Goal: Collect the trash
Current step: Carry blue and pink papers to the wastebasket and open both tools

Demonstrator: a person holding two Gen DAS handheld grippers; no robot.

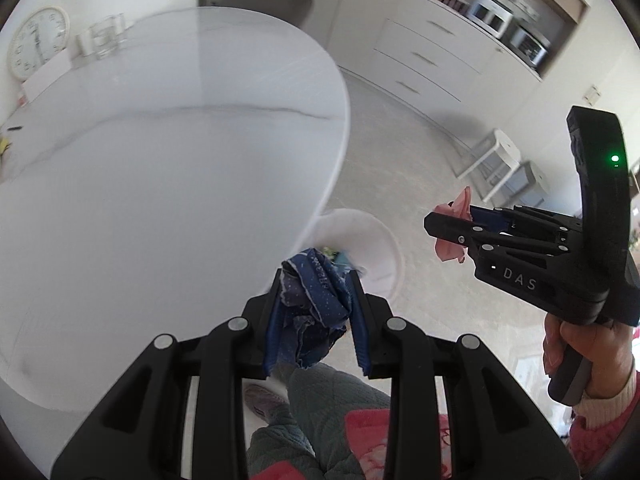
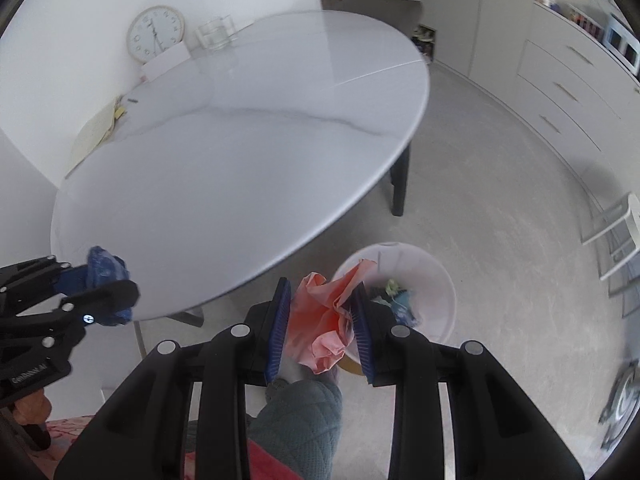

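My left gripper (image 1: 316, 308) is shut on a crumpled blue wrapper (image 1: 314, 312), held over the near edge of the white table (image 1: 160, 160). It shows at the left of the right wrist view (image 2: 116, 292), with the wrapper (image 2: 105, 266) in it. My right gripper (image 2: 322, 320) is shut on a crumpled pink paper (image 2: 320, 320), held above the floor beside the white trash bin (image 2: 436, 280). The right gripper also shows in the left wrist view (image 1: 444, 228), holding the pink paper (image 1: 458, 206). The bin (image 1: 368, 240) holds some trash and stands on the floor by the table's edge.
A clock (image 2: 155, 34), a glass container (image 2: 216, 32) and papers (image 2: 96, 132) sit at the table's far side. A chair (image 2: 380, 2) stands behind it. White drawers (image 2: 576, 92) line the right wall. A white stool (image 1: 496, 156) stands on the floor.
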